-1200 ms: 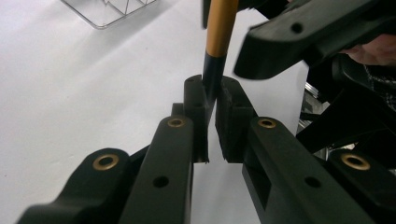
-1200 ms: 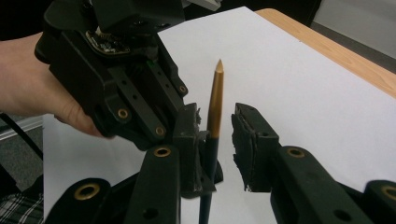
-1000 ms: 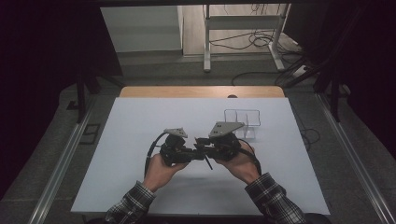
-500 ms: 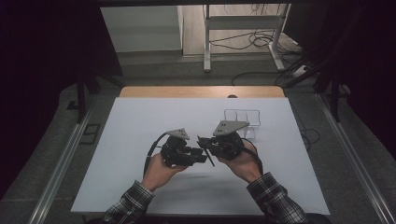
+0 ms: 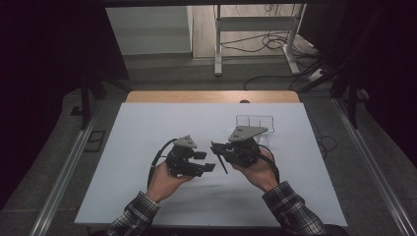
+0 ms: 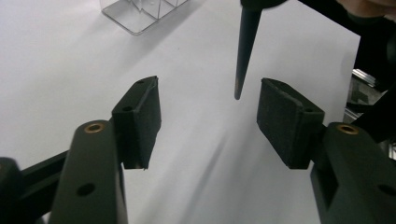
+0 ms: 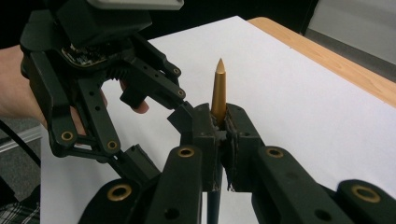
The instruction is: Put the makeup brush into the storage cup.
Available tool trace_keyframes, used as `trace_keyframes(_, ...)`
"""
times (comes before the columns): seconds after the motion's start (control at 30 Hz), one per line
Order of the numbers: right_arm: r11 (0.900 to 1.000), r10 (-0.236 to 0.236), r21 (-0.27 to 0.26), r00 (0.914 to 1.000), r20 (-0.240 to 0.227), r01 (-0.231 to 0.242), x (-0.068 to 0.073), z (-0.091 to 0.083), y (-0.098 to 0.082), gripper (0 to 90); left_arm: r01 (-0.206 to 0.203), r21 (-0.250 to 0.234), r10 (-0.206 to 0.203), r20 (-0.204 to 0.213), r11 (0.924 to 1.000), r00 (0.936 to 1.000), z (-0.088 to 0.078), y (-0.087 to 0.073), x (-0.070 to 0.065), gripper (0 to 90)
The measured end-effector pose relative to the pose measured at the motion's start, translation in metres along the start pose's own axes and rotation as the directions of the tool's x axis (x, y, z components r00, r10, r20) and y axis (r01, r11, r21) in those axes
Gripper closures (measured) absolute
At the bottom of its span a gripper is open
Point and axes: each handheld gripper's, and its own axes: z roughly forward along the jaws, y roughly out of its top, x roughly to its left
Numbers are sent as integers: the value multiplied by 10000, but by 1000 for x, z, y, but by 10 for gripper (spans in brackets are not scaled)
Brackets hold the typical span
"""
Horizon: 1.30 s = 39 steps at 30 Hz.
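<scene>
Your left gripper (image 5: 209,161): jaws just opening, nothing between pads, pen (image 5: 220,158) released after handover. Your right gripper (image 7: 219,126): clamped tight on pen, gold tip up, held above table (image 5: 147,128), likely ready for clear organizer (image 5: 254,121) behind.

The high view looks down on the white table (image 5: 147,147); both gripper views sit close above it, facing each other.

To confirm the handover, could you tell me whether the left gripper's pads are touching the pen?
Apart: in the left gripper view, the pen hangs between the open pads with gaps on both sides.
</scene>
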Motion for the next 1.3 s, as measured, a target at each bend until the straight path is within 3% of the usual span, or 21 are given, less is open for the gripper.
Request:
trace_keyframes(0.37,9997,136,-194,9999,58,-135,-4,-6,2,834,109,-332,-117,-229,9994,9997,-7,-7,2,284)
trace_keyframes(0.8,9986,306,-436,9994,154,-299,-9,-13,6,834,-141,-629,102,-619,9979,9980,-14,-20,-5,185)
trace_keyframes(0.97,9979,401,-516,9990,173,-392,-12,-16,7,833,-381,-687,298,-1179,9969,9926,-20,-28,-9,130)
trace_keyframes(1.3,9964,607,-611,9980,186,-595,-17,-20,10,833,-255,-1025,79,-1686,9944,9856,-30,-47,-12,48)
